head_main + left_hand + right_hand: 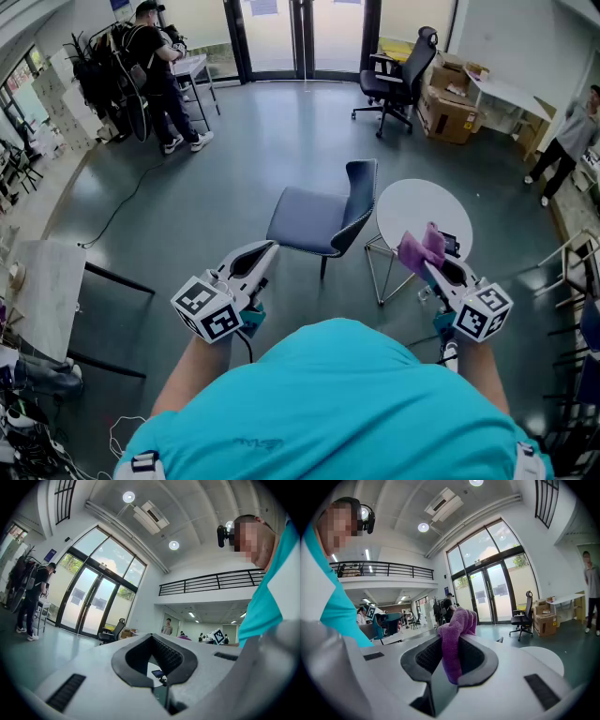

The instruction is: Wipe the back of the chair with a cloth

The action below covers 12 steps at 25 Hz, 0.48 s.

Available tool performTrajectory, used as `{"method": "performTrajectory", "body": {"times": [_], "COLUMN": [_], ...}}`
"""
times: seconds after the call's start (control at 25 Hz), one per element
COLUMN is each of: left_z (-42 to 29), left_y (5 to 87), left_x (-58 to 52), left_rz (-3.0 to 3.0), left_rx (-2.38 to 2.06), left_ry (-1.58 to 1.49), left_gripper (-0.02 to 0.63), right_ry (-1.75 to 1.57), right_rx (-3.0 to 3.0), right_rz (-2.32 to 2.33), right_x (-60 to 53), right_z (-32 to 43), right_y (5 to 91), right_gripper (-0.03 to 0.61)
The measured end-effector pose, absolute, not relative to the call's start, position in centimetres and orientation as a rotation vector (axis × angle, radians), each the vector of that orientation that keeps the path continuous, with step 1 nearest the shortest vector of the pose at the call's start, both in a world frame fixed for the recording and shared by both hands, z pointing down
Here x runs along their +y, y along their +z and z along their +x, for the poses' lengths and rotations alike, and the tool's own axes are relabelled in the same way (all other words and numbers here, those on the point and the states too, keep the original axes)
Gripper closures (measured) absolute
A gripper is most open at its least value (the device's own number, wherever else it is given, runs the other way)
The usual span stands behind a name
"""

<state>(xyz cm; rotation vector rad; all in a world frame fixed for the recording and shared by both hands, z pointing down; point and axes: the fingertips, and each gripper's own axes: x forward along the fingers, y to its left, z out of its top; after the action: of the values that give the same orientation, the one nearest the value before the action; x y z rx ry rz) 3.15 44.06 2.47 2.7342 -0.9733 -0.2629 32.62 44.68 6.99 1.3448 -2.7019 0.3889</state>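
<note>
**gripnerd:** Why's the person holding the cloth (458, 625) up in the air instead of on the chair (323, 217)? The right gripper (451, 660) has its jaws clamped on the bottom of that purple rag, with the rest sticking up past the tips.

**wipe_guy:** Looks like a carry grip to me (just guessing). Pinch one end and there's a loose wad out front to press on the backrest (362, 192). The rag's in front of the chair and off to the backrest side, over the edge of the round white table (412, 208) just beside the chair. It isn't touching the chair at all, so no wiping has started.

**gripnerd:** And the left gripper (261, 255)?

**wipe_guy:** Its jaws are pressed together on nothing; its own camera just shows floor and table through the gap behind the tips. It sits in front of the seat, near the open side. My bet is it's kept free to steady the chair, since a light chair on thin legs could slide when pushed.

**gripnerd:** So the next move is reaching the rag across to the backrest?

**wipe_guy:** Probably. The backrest faces away toward the table, so the right side is the handy one.
</note>
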Motion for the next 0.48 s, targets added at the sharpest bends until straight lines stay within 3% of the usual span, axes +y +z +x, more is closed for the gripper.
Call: {"method": "performTrajectory", "body": {"times": [0.48], "left_z": [4.9], "left_y": [2.7], "left_x": [44.5], "left_rz": [2.728], "left_rx": [-0.967], "left_ry": [-0.236], "left_gripper": [0.618], "right_ry": [0.394], "right_rx": [-2.712], "right_rz": [1.343], "right_x": [45.1], "right_z": [33.9], "right_y": [7.2], "right_gripper": [0.495]}}
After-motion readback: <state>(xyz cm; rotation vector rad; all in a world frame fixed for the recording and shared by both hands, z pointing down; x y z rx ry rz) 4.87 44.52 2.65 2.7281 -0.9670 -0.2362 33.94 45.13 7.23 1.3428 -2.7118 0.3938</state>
